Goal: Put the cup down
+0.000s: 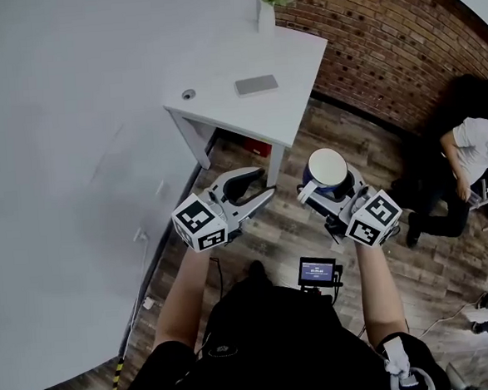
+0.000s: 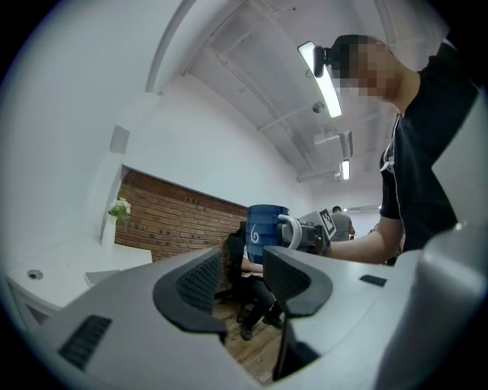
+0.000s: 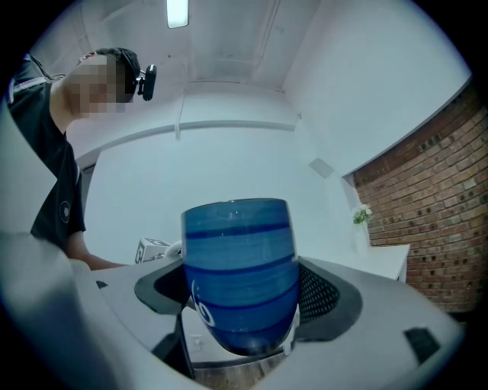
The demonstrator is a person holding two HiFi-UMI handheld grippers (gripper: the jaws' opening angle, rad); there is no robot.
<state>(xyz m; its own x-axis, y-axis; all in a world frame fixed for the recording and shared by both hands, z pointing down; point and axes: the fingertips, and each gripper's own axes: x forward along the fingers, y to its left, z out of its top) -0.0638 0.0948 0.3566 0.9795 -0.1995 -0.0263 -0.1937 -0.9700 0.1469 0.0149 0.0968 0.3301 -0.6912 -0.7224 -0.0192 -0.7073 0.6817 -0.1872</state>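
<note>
A blue striped cup [image 1: 327,173] with a white handle is held upright in the air over the wooden floor, with my right gripper [image 1: 327,186] shut on it. In the right gripper view the cup [image 3: 240,266] fills the space between both jaws. My left gripper [image 1: 266,184] hovers to the cup's left, open and with nothing in it. The left gripper view looks through its spread jaws [image 2: 240,286] at the cup [image 2: 267,234] and the right gripper [image 2: 316,234] behind it. The white table [image 1: 293,116] stands ahead of both grippers.
On the table lie a grey flat slab [image 1: 256,84] and a small round object [image 1: 189,94], with a white vase of flowers [image 1: 274,0] at its far corner. A brick wall [image 1: 383,38] runs behind. A person [image 1: 466,158] sits at the right. A small screen [image 1: 318,271] hangs at my chest.
</note>
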